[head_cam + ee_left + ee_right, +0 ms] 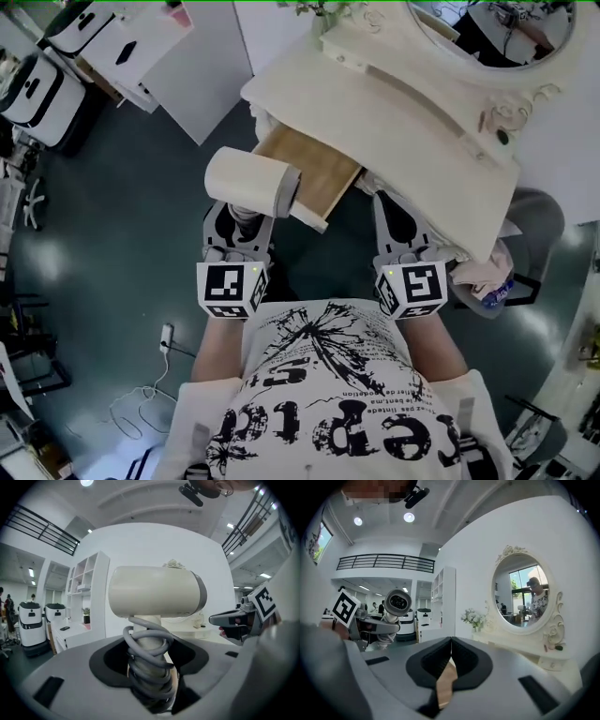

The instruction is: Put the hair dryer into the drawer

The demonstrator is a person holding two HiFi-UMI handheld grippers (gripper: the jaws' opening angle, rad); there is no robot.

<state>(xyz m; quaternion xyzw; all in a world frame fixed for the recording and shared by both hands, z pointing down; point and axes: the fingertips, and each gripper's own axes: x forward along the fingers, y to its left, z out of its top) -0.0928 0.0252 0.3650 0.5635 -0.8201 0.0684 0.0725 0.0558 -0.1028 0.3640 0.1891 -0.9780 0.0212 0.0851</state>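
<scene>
Head view looks steeply down on both claws, held side by side in front of the person's printed shirt (328, 394). The left claw (240, 225) pinches the hair dryer (249, 182) by its handle, so the cream barrel sits directly above this claw's tips, lying level and crosswise. In the left gripper view the handle (149, 645) stands upright between the jaws, wound round with a grey cord (146, 660), and the jaws close on that wrapped handle from both sides. The barrel's darker grey end points toward the right claw (398, 220), which shows at the right edge of that view.

The right claw is pressed together with nothing held; in the right gripper view its two dark pads meet along a thin line. To its left there, the hair dryer's round end faces the camera.

The drawer (317, 169) is pulled open, its wooden floor bare, just ahead of the left claw and ahead-left of the right claw. The barrel overlaps the drawer's near left corner as seen from above, but whether it touches cannot be told. The drawer hangs from a cream surface (394, 89) lying beyond both claws, with an oval mirror (526, 594) and small flowers (472, 618) ahead of the right claw.
</scene>
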